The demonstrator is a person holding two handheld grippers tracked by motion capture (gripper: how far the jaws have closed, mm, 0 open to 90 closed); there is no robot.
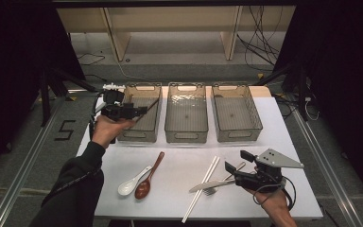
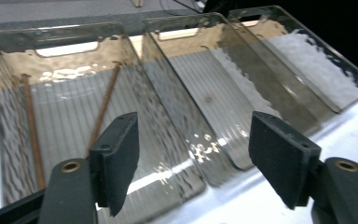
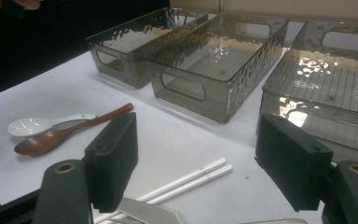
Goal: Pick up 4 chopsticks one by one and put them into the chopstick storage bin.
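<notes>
Over left bin (image 1: 141, 119), left hand-held gripper (image 1: 139, 110) wide, empty; brown chopsticks (image 2: 103, 108) lie inside bin. Right hand-held gripper (image 1: 235, 161) wide, hovers near white chopsticks (image 1: 202, 186), knife (image 1: 207, 185), fork (image 1: 223, 182) on counter (image 1: 179, 156). Risk: crossed cutlery, jaws may catch knife together with chopsticks.

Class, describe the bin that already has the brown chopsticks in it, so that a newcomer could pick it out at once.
Start at the white table and find the row of three clear smoky plastic bins along its far edge. Take the left-hand bin, the one under the left gripper. It alone holds two thin brown chopsticks; the middle bin and right-hand bin hold nothing.
</notes>
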